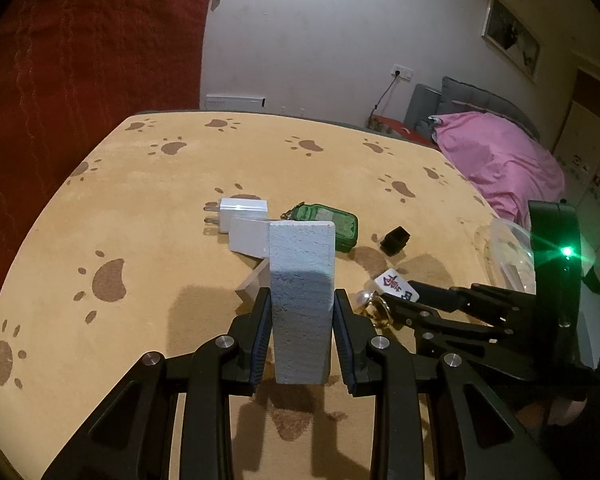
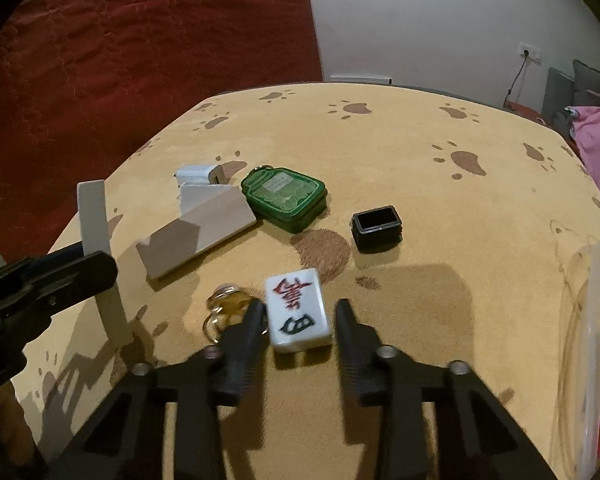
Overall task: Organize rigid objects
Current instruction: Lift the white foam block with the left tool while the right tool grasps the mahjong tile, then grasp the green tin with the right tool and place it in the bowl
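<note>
The tile [image 2: 298, 310] lies on the bench [image 2: 420, 168], face up, between the fingers of the right gripper [image 2: 300, 322]. Its long axis runs along the fingers. The left finger touches its side; a gap shows at the right finger, so no grip is confirmed. The keyring [image 2: 226, 304] lies just left of the tile, the cap [image 2: 377, 226] beyond it to the right. The left gripper [image 1: 302, 320] grips the block [image 1: 302, 300], clear of the tile.

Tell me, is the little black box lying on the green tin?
No, the black box sits on the cloth, apart from the green tin.
</note>
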`<state>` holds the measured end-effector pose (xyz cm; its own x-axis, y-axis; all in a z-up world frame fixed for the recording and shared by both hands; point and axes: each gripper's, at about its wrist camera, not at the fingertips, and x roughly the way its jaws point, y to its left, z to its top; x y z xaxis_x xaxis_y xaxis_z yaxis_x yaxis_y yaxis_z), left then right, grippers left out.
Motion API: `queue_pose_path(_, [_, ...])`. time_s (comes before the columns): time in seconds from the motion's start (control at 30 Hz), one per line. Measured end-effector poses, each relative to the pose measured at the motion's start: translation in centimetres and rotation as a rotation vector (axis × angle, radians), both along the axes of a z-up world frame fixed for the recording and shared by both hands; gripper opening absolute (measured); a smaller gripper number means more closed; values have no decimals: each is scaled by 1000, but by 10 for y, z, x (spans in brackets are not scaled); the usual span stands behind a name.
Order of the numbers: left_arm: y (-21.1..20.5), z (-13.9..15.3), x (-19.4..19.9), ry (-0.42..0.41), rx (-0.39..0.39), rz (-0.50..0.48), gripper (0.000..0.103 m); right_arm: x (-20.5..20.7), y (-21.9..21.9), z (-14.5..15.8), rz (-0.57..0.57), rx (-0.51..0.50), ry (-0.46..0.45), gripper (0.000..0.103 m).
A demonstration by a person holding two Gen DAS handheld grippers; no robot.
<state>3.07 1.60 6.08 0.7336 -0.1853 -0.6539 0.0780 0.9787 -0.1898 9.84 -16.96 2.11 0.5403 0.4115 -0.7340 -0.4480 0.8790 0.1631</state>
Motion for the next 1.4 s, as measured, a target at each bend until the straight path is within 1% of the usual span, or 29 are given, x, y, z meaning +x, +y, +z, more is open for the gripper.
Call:
queue_pose_path(0.13, [0, 1, 1, 1, -2, -1, 30, -6, -8, 2, -6, 26, 4, 32])
queue_pose_path(0.4, [-8, 5, -4, -4, -1, -16, 30, -14, -27, 2, -49, 44, 9, 32])
queue_pose_path(0.63, [-16, 7, -8, -6, -1, -39, 30, -21, -34, 2, -69, 14, -3, 32])
queue_pose_path(0.77, [-21, 8, -10, -6, -3, -47, 30, -17, -31, -1, -78, 1, 4, 37])
queue_pose_path(0.9, [-21, 11, -12, -11, -4, -45, 30, -14, -27, -4, -75, -8, -1, 37])
queue_pose_path(0.93, [-21, 11, -12, -13, -4, -44, 30, -14, -27, -4, -75, -5, -2, 37])
queue_pose_path(1.0, [-22, 12, -12, -14, -4, -44, 30, -15, -30, -4, -76, 8, 0, 33])
queue_pose_path(1.2, [-26, 15, -13, -19, -3, -52, 30, -26, -42, 2, -86, 41, -12, 32])
queue_pose_path(1.4, [-38, 19, -15, -26, 3, -68, 30, -38, -68, 13, -133, 85, -35, 31])
